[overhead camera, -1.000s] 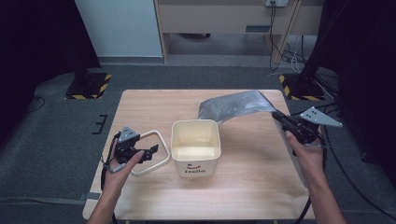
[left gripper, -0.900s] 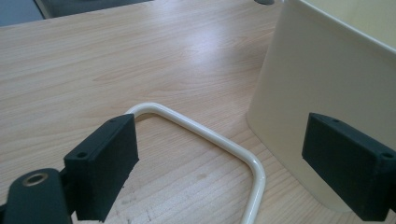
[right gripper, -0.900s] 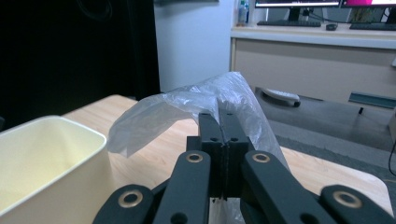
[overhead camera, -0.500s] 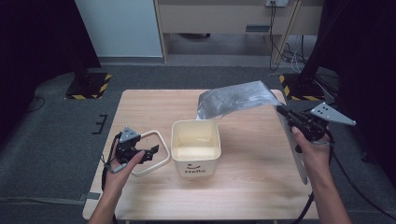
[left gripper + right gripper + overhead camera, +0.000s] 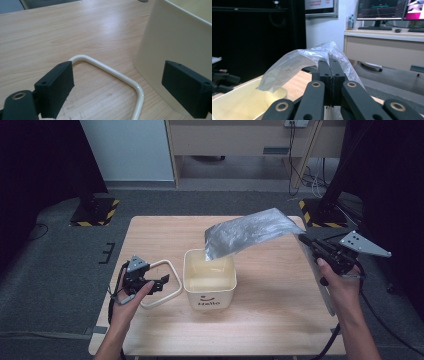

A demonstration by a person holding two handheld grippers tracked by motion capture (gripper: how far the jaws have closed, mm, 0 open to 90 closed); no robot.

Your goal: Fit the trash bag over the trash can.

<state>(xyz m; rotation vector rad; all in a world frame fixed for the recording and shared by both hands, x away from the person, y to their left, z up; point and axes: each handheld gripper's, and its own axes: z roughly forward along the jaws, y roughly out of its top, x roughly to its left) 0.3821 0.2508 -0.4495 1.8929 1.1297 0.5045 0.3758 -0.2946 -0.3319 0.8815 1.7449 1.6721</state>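
Note:
A cream bucket (image 5: pixel 209 282) marked "Hello" stands mid-table, and its handle (image 5: pixel 169 268) lies flat on the wood to its left. My left gripper (image 5: pixel 161 283) rests beside it, open. In the left gripper view the handle (image 5: pixel 113 73) runs between the wide-apart pads, with the bucket wall (image 5: pixel 180 42) by the right pad. My right gripper (image 5: pixel 306 241) is shut on a thin grey plastic bag (image 5: pixel 247 232), held in the air at the table's right edge. The bag's free end hangs over the bucket's far rim. In the right gripper view the bag (image 5: pixel 297 62) drapes from the closed gripper (image 5: pixel 329 67) toward the bucket (image 5: pixel 242 105).
The wooden table (image 5: pixel 270 320) is bare in front of and to the right of the bucket. Two stand bases with yellow-black stripes (image 5: pixel 95 212) sit on the floor beyond the far corners. A desk with monitors (image 5: pixel 384 30) stands behind the table.
My right gripper has risen and carried the bag up off the table, and its free end now reaches over the bucket. The left gripper has stayed still.

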